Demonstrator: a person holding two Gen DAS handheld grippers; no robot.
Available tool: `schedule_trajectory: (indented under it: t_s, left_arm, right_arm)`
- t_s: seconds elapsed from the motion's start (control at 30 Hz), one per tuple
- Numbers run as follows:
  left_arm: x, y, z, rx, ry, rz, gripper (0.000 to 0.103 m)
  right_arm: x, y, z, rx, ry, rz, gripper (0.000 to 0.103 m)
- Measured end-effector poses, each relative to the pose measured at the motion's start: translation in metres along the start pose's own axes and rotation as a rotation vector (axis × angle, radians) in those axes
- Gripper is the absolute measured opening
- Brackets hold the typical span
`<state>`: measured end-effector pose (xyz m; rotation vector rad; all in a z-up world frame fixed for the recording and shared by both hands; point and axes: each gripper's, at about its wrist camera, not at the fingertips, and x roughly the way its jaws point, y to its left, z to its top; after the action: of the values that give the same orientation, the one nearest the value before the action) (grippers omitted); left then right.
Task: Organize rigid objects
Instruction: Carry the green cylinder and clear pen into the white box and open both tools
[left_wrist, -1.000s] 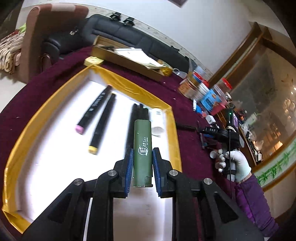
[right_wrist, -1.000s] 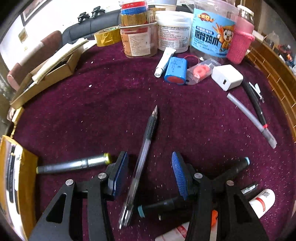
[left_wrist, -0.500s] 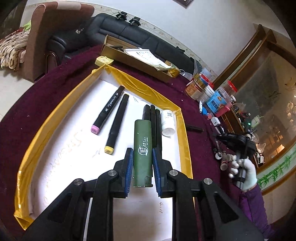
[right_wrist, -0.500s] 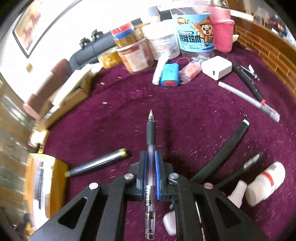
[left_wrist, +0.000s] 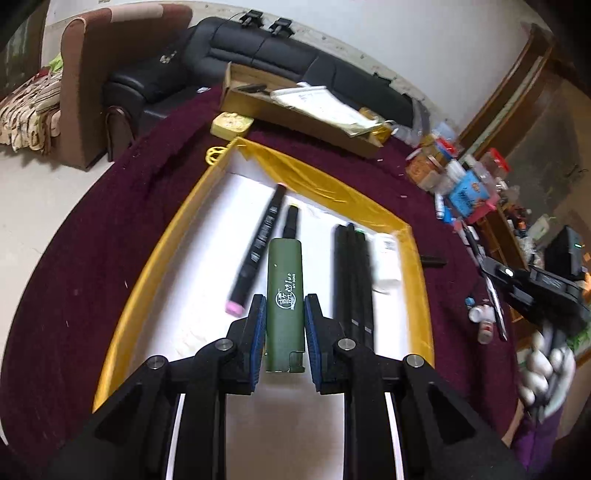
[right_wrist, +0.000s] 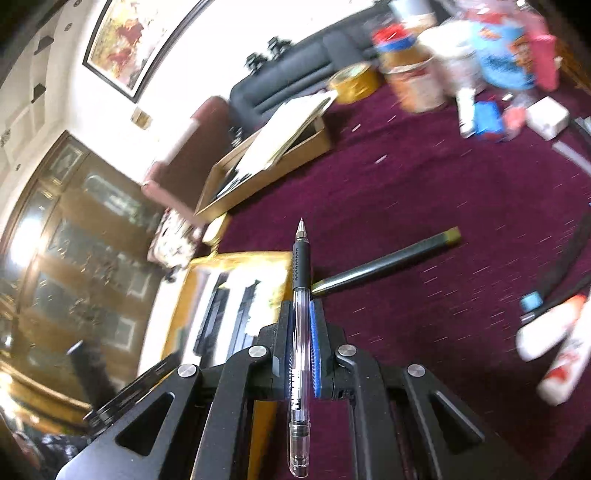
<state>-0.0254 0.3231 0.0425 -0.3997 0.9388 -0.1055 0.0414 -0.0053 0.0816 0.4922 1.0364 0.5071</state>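
**Both claws loaded over the gold-rimmed tray**

The left gripper (left_wrist: 284, 325) is clamped on a green tube (left_wrist: 285, 295), which runs straight out between the blue pads, over the white floor of the gold-rimmed tray (left_wrist: 155, 269). In the tray, a pink-capped marker (left_wrist: 256, 251) lies left of the tube and a bundle of black pens (left_wrist: 352, 273) right of it.

The right gripper (right_wrist: 301, 343) pinches a clear ballpoint pen (right_wrist: 300, 332) along its barrel, tip forward, just beside the tray's near edge, above the maroon cloth (right_wrist: 424, 192). A dark gold-ended pen (right_wrist: 388, 260) lies on the cloth beyond the tray.
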Motion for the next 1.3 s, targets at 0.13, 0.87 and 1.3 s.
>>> schedule_trajectory:
  t_s: [0.13, 0.87, 1.3]
  left_arm:
    - [0.015, 0.009, 0.016, -0.002, 0.028, 0.045, 0.018]
    - [-0.036, 0.042, 0.014, -0.142, -0.088, -0.098, 0.056]
    - [-0.047, 0.002, -0.003, -0.07, -0.075, -0.139, 0.057]
  right_arm:
    - [0.039, 0.027, -0.01, 0.007, 0.079, 0.04, 0.008]
    - [0.161, 0.105, -0.032, -0.035, 0.244, -0.032, 0.008]
    - [0.065, 0.075, -0.035, -0.099, 0.047, 0.025, 0.017]
